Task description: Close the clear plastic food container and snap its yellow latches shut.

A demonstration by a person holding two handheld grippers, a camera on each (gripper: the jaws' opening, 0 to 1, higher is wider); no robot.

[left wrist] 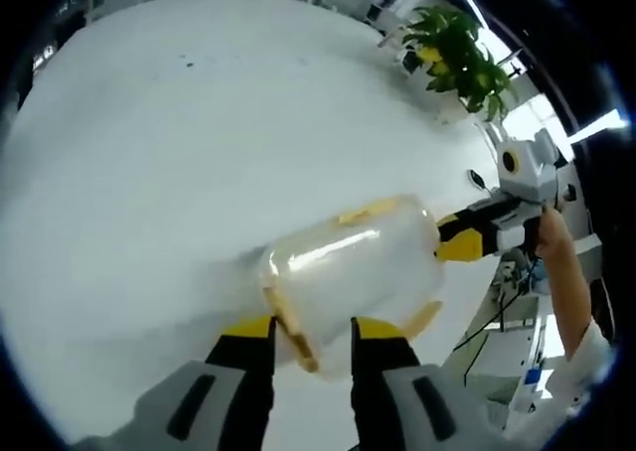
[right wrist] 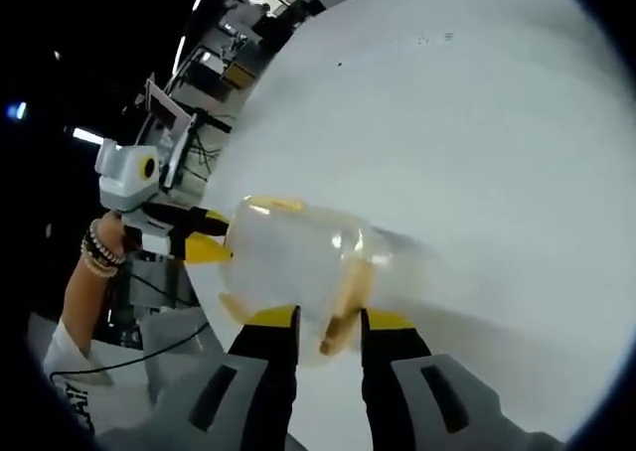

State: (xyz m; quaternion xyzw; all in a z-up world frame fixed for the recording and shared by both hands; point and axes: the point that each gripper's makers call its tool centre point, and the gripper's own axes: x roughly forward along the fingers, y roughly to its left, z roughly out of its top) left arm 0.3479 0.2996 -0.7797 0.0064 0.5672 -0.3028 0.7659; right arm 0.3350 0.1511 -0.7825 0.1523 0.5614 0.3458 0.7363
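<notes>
We see the clear plastic food container point(left wrist: 348, 267) lying on its side on the white table point(left wrist: 169, 143), in the lower centre of the left gripper view, and just left of centre, low in the frame, in the right gripper view point(right wrist: 298, 267). The lid appears to be on the body already, so we judge the closing step done or nearly so. What remains, as far as we can tell, is the latching: a yellow latch point(left wrist: 366, 211) lies along the container's upper edge, another point(left wrist: 290, 327) hangs at its lower left between the left gripper's jaws, and a third point(left wrist: 424, 317) sticks out at the lower right as if still loose. Through the haze of the plastic we cannot say which latches are snapped.

The left gripper point(left wrist: 310, 332) rises from the bottom of its frame, jaws set close about the container's end, the lower-left latch between them; whether they pinch it or merely flank it we cannot tell. The right gripper point(right wrist: 329, 324) comes up likewise from the bottom of its frame, jaws narrow, with a yellow latch point(right wrist: 348, 297) in the gap; its grip is equally uncertain. It also enters the left gripper view at mid right point(left wrist: 459, 240), yellow tips touching the container's far end, held by a person's hand point(left wrist: 549, 230). The two grippers face each other across the container, bracing it from both ends
</notes>
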